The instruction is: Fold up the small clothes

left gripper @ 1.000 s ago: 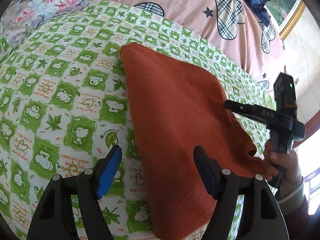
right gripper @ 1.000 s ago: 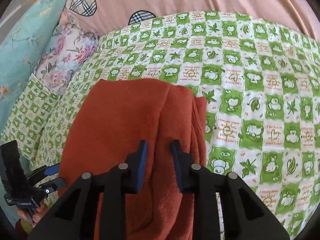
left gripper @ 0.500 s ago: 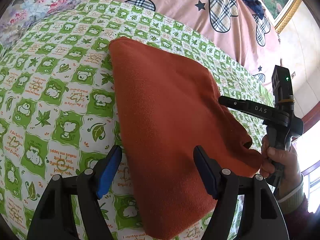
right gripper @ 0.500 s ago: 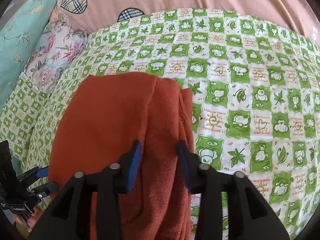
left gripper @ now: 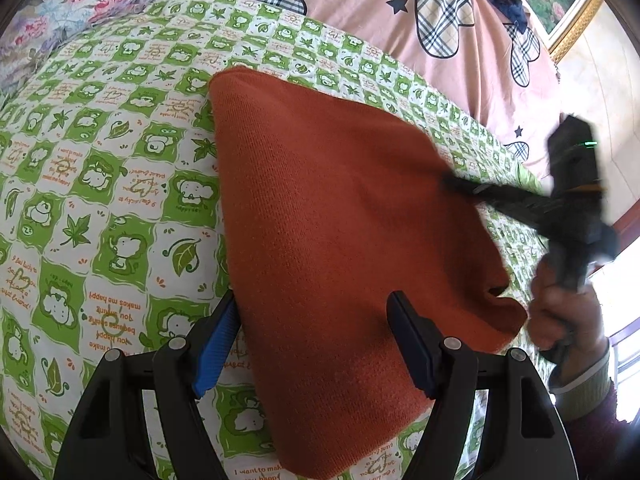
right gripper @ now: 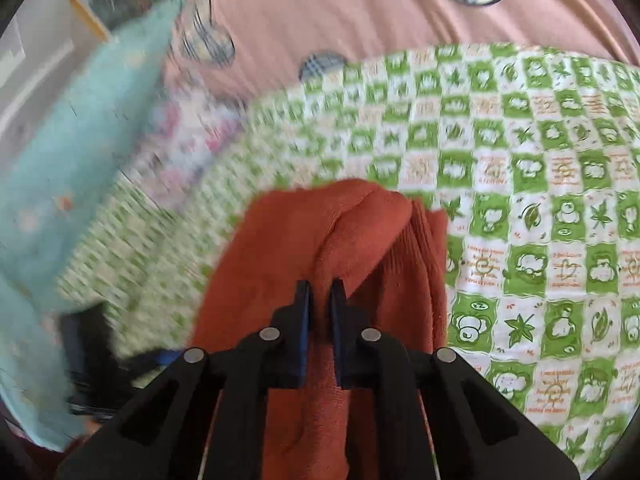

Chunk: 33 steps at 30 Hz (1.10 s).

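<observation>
A rust-orange folded garment (left gripper: 344,240) lies on the green-and-white checked bedspread (left gripper: 100,184). My left gripper (left gripper: 316,316) is open, its jaws straddling the garment's near left edge just above it. In the right wrist view my right gripper (right gripper: 320,300) is shut on a raised fold of the same garment (right gripper: 360,232), which bunches up between the pads. In the left wrist view the right gripper (left gripper: 452,182) shows blurred at the garment's right side, held by a hand (left gripper: 564,316).
A pink quilt with plaid hearts (left gripper: 400,16) lies behind the bedspread. A floral pillow (left gripper: 68,4) is at the far left, a teal pillow (right gripper: 80,152) in the right wrist view. A framed picture (left gripper: 568,8) hangs at the right.
My right gripper closed from open onto a fold of the garment and is moving fast; its view is blurred. My left gripper stayed open and shifted slightly over the garment's edge.
</observation>
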Available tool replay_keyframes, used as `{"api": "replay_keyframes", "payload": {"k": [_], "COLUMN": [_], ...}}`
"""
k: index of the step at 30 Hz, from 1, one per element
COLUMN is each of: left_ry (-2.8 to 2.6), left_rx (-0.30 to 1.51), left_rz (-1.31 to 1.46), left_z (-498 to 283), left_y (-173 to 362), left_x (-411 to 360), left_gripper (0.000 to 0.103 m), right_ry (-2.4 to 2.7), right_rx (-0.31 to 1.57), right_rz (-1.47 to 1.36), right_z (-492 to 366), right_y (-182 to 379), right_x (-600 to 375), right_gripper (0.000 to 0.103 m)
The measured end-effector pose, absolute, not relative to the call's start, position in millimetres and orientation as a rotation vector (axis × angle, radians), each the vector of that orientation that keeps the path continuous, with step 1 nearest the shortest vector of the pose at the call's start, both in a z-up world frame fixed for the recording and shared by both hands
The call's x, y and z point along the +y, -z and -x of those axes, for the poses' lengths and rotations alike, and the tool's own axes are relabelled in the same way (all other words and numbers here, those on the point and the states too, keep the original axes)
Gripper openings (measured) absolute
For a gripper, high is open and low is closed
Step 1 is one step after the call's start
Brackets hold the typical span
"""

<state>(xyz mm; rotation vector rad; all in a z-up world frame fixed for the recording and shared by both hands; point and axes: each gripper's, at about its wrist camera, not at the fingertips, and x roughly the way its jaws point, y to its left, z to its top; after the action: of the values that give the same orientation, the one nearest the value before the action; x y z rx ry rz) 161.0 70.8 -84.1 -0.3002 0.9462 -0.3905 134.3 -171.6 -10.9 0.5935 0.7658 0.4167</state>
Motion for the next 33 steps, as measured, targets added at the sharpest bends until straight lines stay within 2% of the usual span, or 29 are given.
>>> {"api": "replay_keyframes", "payload": {"k": [6, 10, 11, 12, 14, 18, 21, 25, 26, 28, 29, 31, 32, 33], "left_ry": [0.407, 0.400, 0.397, 0.394, 0.372, 0.315, 0.417, 0.540, 0.520, 0.517, 0.522, 0.488, 0.477, 0.478], "left_rx": [0.977, 1.018, 1.023, 1.024, 1.019, 0.887, 0.785, 0.768, 0.786, 0.856, 0.883, 0.950, 0.973, 0.950], "left_rz": [0.263, 0.238, 0.234, 0.225, 0.200, 0.167, 0.230, 0.272, 0.263, 0.282, 0.292, 0.292, 0.288, 0.270], "left_z": [-160.2, -159.3, -158.4, -157.2, -153.5, -142.0, -146.0, -179.9, -192.3, -218.1, -227.9, -244.6, -250.8, -252.1], "left_y": [93.1, 106.6, 108.1, 107.2, 101.1, 62.6, 31.9, 28.8, 35.3, 53.1, 61.9, 84.3, 94.2, 95.5], "left_x": [62.1, 53.2, 52.0, 51.6, 51.9, 66.2, 69.9, 53.7, 49.4, 44.9, 44.2, 45.8, 43.5, 40.6], "left_gripper": [0.074, 0.075, 0.075, 0.075, 0.075, 0.073, 0.073, 0.073, 0.070, 0.063, 0.062, 0.058, 0.052, 0.052], "right_ry": [-0.347, -0.326, -0.309, -0.283, -0.208, -0.221, -0.360, -0.341, -0.305, -0.235, -0.211, -0.246, -0.253, -0.245], "right_rx": [0.908, 0.874, 0.882, 0.908, 0.928, 0.785, 0.789, 0.879, 0.913, 0.953, 0.953, 0.926, 0.924, 0.924], "right_rz": [-0.667, -0.701, -0.691, -0.677, -0.646, -0.583, -0.602, -0.582, -0.588, -0.589, -0.603, -0.680, -0.692, -0.664], "right_z": [-145.9, -154.7, -156.3, -157.9, -151.3, -126.6, -140.0, -177.8, -186.7, -195.9, -197.2, -195.1, -194.1, -192.8], "right_y": [82.2, 98.8, 99.0, 98.4, 86.7, 26.2, 10.6, 35.5, 49.2, 73.4, 82.2, 94.3, 95.1, 92.0], "right_x": [-188.6, -189.9, -191.0, -191.7, -198.4, -189.0, -162.8, -141.0, -143.9, -154.5, -162.0, -178.3, -180.5, -178.6], "right_gripper": [0.011, 0.012, 0.017, 0.033, 0.049, 0.049, 0.049, 0.047, 0.046, 0.030, 0.001, 0.000, 0.000, 0.000]}}
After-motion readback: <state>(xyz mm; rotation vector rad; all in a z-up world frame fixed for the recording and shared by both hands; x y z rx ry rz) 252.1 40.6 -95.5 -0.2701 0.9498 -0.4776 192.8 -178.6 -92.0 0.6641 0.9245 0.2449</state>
